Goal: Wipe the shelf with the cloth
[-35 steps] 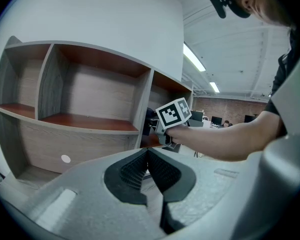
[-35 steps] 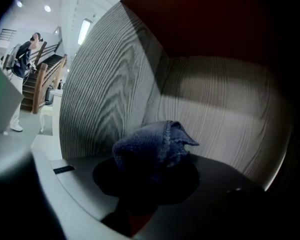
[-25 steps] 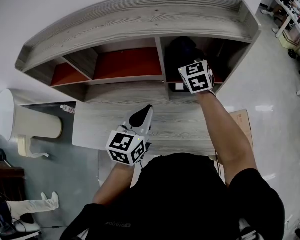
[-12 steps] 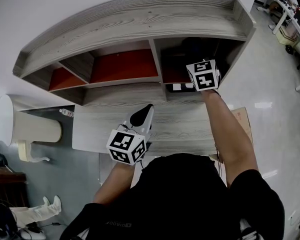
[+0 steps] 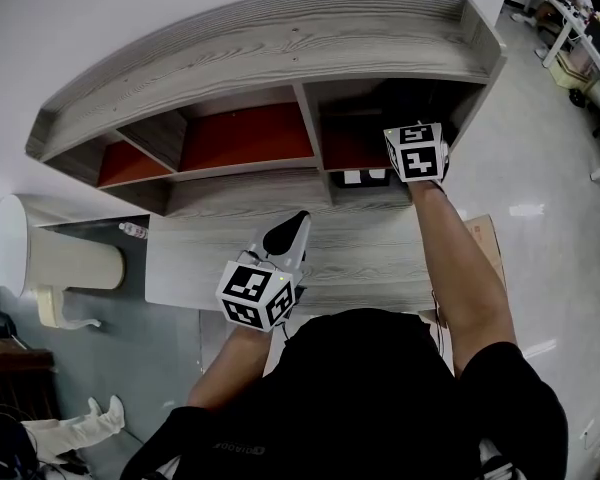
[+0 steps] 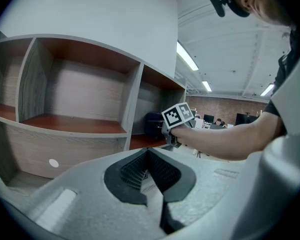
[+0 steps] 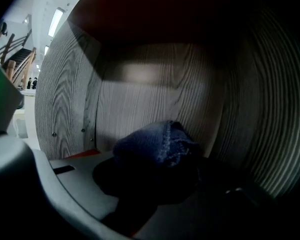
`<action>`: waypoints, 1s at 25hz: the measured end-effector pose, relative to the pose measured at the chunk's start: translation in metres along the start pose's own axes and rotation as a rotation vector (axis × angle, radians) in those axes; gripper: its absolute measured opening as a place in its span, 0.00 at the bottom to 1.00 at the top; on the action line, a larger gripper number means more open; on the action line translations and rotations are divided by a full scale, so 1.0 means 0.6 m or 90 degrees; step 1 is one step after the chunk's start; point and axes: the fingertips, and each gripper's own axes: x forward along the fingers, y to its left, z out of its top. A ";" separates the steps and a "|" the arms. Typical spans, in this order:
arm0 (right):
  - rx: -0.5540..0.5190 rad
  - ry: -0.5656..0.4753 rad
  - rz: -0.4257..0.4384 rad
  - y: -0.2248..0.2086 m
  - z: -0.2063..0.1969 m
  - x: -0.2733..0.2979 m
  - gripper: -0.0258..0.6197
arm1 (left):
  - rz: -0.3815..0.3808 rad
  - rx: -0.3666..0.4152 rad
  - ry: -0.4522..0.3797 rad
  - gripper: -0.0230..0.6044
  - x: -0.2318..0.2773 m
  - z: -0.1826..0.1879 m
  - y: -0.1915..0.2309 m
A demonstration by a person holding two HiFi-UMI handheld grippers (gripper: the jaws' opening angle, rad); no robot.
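Cloth (image 7: 157, 144) pinched in right hand-held gripper (image 7: 155, 181) inside shelf (image 5: 280, 43); left hand-held gripper (image 6: 147, 151) closed, empty. Wiping seemingly underway, other bays likely left.

The grey wood-grain shelf (image 5: 280, 43) stands on a matching desk (image 5: 220, 253), at its back edge. Under its curved top board are three open compartments with red-orange floors. A small white label (image 5: 365, 176) sits on the panel below the right compartment. The desk stands on a glossy grey floor (image 5: 550, 168).

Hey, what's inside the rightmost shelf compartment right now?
The right gripper, shut on a dark blue cloth. They and deep shadow cover most of the red floor beneath.
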 end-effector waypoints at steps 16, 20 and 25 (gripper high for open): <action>0.012 -0.003 -0.018 -0.017 0.001 -0.002 0.20 | 0.003 0.000 -0.005 0.05 -0.005 0.002 0.000; 0.025 -0.004 -0.015 -0.019 0.000 -0.003 0.20 | 0.003 0.002 -0.004 0.05 -0.008 0.002 -0.001; 0.065 -0.035 0.031 0.003 0.020 -0.017 0.20 | -0.001 0.005 -0.004 0.05 -0.009 0.003 -0.004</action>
